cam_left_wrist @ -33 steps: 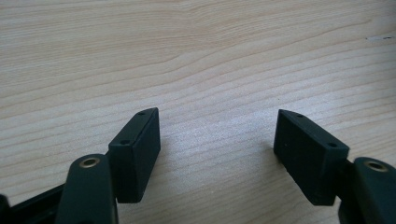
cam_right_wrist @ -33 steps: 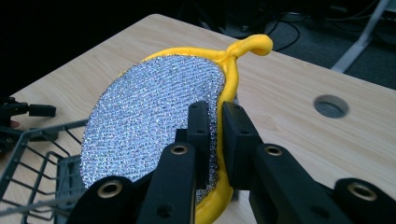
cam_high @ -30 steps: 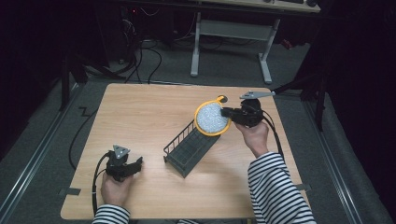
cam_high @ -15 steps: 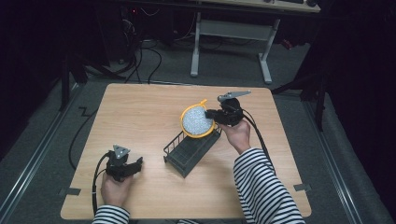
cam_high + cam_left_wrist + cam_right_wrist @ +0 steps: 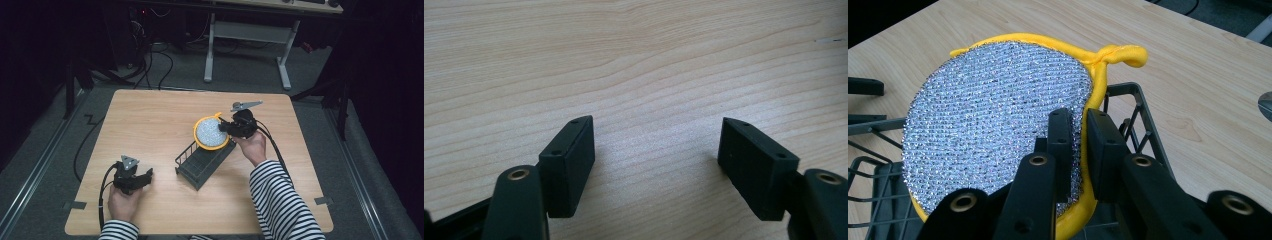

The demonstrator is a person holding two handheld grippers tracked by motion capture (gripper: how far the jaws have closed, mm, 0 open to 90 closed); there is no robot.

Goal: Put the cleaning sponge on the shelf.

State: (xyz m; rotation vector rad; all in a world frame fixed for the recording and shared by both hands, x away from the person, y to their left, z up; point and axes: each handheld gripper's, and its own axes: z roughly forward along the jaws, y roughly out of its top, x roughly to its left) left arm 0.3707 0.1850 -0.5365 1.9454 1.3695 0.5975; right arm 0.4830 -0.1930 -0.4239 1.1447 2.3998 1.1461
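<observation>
No readable text

No words, labels, brands, numbers or signs can be read in any view. The desk (image 5: 150,120) shows plain wood grain, with no print on it. The round scrubber (image 5: 998,120) has a silver mesh face and a yellow rim, with no tag or logo to be seen. The dark wire rack (image 5: 200,165) carries no marking. The black fingers (image 5: 569,165) of the left gripper bear small screw holes and nothing written.
</observation>
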